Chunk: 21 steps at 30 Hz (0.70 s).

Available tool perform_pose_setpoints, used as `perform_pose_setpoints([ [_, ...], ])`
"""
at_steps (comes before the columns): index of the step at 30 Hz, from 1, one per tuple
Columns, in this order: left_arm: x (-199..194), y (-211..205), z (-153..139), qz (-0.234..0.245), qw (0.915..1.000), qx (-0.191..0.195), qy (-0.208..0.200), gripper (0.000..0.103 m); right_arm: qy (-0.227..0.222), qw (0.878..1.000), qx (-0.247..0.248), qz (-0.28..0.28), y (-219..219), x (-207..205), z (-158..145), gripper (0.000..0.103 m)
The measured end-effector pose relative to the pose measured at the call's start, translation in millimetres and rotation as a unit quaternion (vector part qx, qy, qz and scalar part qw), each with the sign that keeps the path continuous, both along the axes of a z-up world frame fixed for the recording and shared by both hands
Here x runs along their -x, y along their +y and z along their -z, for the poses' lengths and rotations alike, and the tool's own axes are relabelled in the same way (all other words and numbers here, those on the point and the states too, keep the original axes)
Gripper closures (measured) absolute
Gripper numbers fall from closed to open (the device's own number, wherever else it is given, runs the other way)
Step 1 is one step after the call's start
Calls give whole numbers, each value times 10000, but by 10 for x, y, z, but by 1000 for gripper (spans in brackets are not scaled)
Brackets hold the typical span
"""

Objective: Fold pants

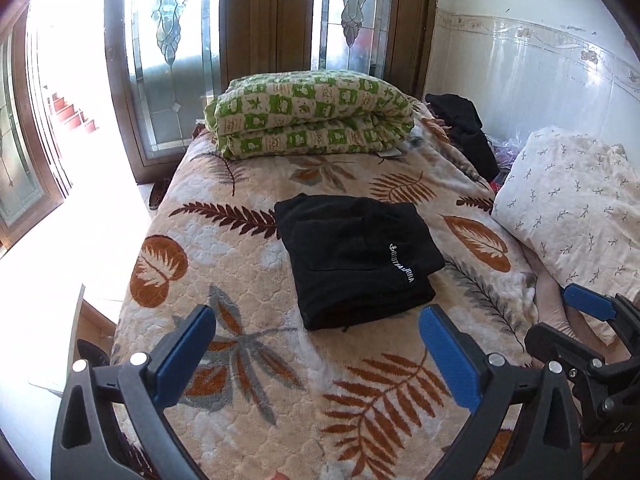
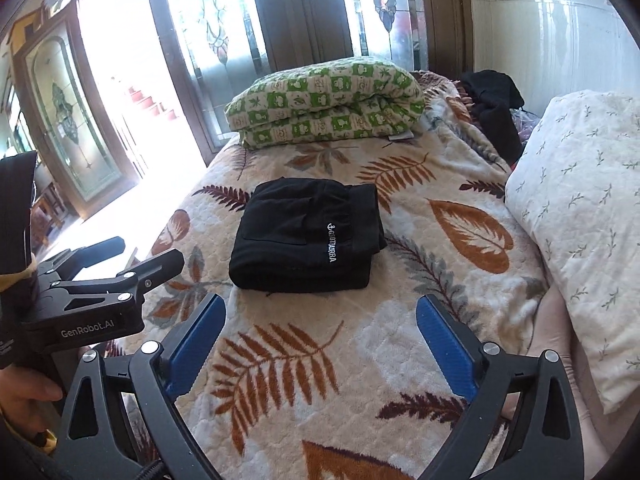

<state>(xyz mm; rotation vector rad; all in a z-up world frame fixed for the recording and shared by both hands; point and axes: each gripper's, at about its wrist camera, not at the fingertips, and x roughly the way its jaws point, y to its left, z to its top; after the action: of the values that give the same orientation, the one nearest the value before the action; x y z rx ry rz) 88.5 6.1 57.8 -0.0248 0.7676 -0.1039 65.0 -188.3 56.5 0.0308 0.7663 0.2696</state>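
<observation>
White embroidered lettering on the folded black pants [image 2: 308,236], beside a small emblem; the letters are not surely legible. "GenRobot.AI" printed in white on the left gripper [image 2: 116,256] body, near left.

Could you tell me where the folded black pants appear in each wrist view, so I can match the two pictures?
Left wrist view: the folded black pants lie centre frame on the leaf-patterned blanket, beyond the open left gripper.
Right wrist view: the pants lie just left of centre.
Shared landmark: the green checked quilt behind the pants.
</observation>
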Motion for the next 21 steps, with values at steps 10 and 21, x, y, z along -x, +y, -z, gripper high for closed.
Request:
perform_pose_setpoints([
  [10, 149, -131, -149, 176, 9998, -41, -120, 0, -86, 9999, 71, 93, -29, 105, -155, 6],
  [21, 212, -158, -149, 176, 9998, -22, -128, 0, -19, 9998, 100, 168, -45, 161, -175, 6],
])
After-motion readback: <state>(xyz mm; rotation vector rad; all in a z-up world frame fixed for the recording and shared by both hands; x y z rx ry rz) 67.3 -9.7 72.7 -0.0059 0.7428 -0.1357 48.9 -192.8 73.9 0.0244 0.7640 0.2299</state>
